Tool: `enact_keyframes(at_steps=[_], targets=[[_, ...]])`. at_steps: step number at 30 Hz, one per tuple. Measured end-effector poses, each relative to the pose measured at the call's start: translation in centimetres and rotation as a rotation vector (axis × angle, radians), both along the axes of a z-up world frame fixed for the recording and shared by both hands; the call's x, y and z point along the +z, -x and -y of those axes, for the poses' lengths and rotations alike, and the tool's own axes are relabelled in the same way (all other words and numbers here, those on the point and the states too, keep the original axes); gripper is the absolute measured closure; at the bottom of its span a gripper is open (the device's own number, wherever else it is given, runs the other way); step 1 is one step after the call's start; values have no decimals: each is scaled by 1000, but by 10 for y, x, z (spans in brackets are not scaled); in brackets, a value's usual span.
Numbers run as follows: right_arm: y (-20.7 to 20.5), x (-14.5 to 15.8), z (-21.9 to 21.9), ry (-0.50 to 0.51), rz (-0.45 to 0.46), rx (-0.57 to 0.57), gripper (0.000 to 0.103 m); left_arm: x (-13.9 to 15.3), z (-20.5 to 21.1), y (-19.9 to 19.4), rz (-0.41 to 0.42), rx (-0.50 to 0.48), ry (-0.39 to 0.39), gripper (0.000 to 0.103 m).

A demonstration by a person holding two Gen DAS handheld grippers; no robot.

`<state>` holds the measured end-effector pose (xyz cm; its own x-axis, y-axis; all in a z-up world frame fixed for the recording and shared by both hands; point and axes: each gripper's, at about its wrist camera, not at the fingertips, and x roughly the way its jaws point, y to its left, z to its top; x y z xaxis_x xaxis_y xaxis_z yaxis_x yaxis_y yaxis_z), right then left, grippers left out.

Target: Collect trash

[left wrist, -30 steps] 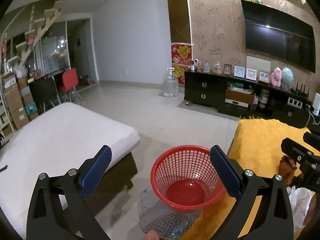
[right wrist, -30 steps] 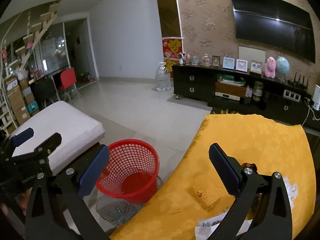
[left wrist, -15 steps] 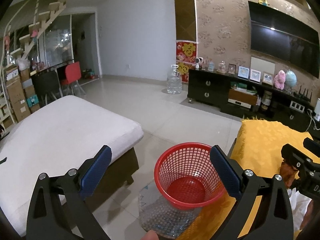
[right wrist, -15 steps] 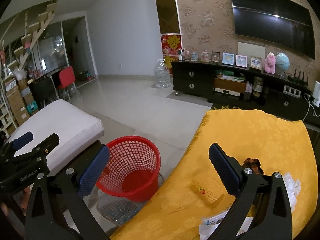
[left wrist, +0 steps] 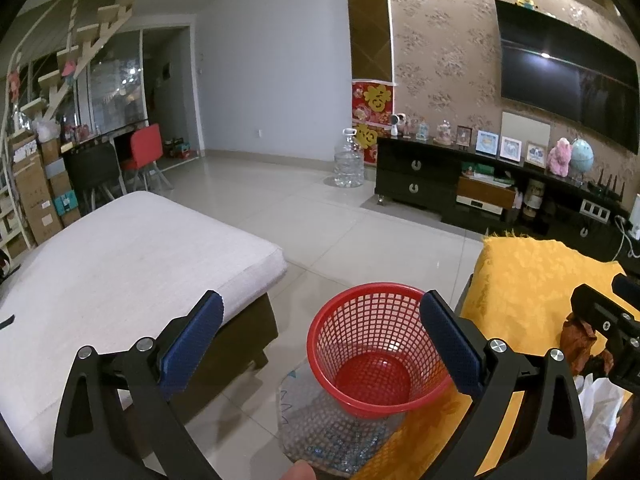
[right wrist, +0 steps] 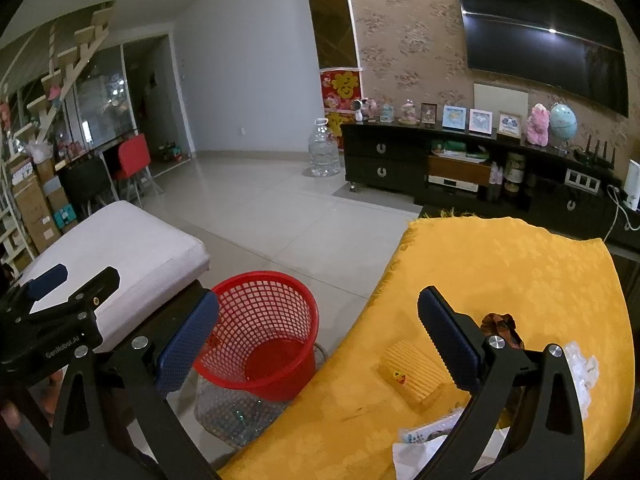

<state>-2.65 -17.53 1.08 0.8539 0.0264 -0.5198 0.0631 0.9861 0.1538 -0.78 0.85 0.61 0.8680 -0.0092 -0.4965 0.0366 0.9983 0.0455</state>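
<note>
Left wrist view: left tongs (left wrist: 320,344) gape wide, empty, above the red basket (left wrist: 374,350) on the floor beside the counter (left wrist: 532,280). Right wrist view: right tongs (right wrist: 318,340) spread wide, empty; brown wrapper (right wrist: 500,326), yellow packet (right wrist: 414,370) and white scraps (right wrist: 580,364) lie at the counter's near edge.

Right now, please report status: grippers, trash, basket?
Left gripper, right gripper open, empty. Brown wrapper, yellow packet on yellow cloth. Red basket empty, unobstructed.

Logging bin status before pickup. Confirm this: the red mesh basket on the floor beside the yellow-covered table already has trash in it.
Not right. The red mesh basket stands on the floor beside the yellow-covered table, but the left wrist view shows it empty, its bottom bare.
</note>
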Motion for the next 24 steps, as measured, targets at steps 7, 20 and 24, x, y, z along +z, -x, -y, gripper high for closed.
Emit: enact_keyframes(at_steps=[7, 20, 24], targets=[[0, 0, 1, 0, 0, 2, 6, -1, 1, 0, -1, 1, -2, 8], [0, 0, 1, -1, -1, 1, 6, -2, 1, 0, -1, 1, -3, 8], [0, 1, 1, -3, 1, 2, 6, -3, 1, 0, -3, 2, -3, 8]])
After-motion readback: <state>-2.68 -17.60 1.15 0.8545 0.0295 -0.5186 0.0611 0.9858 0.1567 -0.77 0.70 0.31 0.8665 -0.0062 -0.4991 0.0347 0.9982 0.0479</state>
